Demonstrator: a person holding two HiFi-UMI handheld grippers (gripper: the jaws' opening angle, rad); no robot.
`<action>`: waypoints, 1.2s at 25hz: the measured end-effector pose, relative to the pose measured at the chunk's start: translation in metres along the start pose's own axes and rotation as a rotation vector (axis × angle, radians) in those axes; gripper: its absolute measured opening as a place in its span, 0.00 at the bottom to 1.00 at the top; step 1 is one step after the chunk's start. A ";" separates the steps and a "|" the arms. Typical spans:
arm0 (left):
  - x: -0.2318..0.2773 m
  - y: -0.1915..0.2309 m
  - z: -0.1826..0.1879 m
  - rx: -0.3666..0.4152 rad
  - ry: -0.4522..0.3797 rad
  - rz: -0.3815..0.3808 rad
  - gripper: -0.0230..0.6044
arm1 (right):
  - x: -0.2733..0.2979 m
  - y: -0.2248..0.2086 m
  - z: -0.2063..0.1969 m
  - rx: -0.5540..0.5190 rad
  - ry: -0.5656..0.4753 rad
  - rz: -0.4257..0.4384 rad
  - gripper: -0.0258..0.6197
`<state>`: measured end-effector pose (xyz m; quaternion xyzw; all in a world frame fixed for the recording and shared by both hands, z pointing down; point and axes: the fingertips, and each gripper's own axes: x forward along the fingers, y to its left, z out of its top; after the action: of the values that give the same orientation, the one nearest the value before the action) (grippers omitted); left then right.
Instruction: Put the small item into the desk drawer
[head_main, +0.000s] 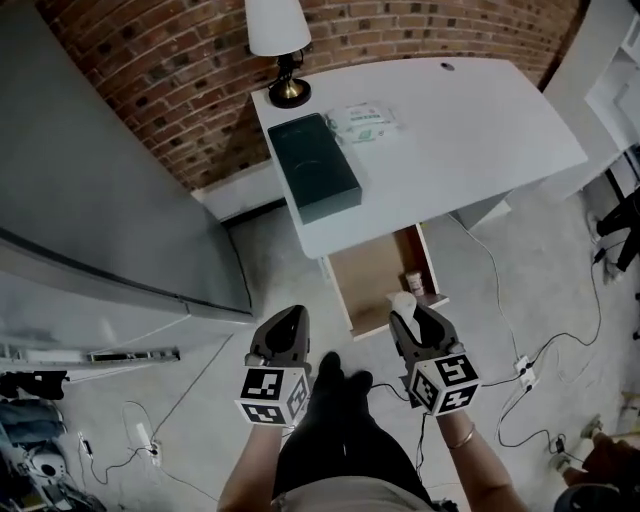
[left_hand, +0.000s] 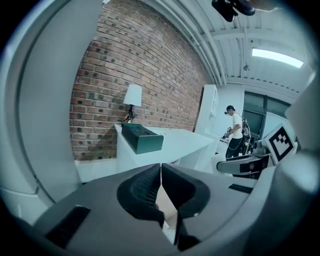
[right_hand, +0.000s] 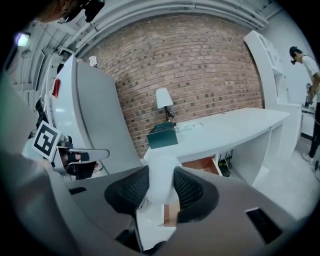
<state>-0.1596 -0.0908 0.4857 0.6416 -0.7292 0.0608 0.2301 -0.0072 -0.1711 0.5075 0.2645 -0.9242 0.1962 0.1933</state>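
Observation:
The white desk has its drawer pulled open, showing a brown wooden floor. My right gripper hovers just in front of the drawer's near edge, shut on a small white item. In the right gripper view that white item stands upright between the ribbed pads. A small jar-like thing lies inside the drawer at its right side. My left gripper hangs level with the right one, left of the drawer. Its jaws meet with nothing between them.
On the desk lie a dark green box, a pack of wipes and a lamp by the brick wall. A tall grey cabinet stands left. Cables trail on the floor at right. A person stands far off.

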 end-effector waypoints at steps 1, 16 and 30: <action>0.000 0.007 -0.005 -0.009 0.002 0.014 0.08 | 0.010 0.001 -0.006 -0.007 0.019 0.009 0.30; 0.011 0.096 -0.100 -0.170 0.069 0.151 0.08 | 0.172 -0.003 -0.120 -0.105 0.306 0.051 0.30; 0.035 0.162 -0.145 -0.252 0.091 0.216 0.08 | 0.297 -0.044 -0.203 -0.169 0.529 -0.037 0.30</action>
<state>-0.2805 -0.0391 0.6622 0.5221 -0.7846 0.0225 0.3336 -0.1637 -0.2335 0.8282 0.2041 -0.8497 0.1772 0.4527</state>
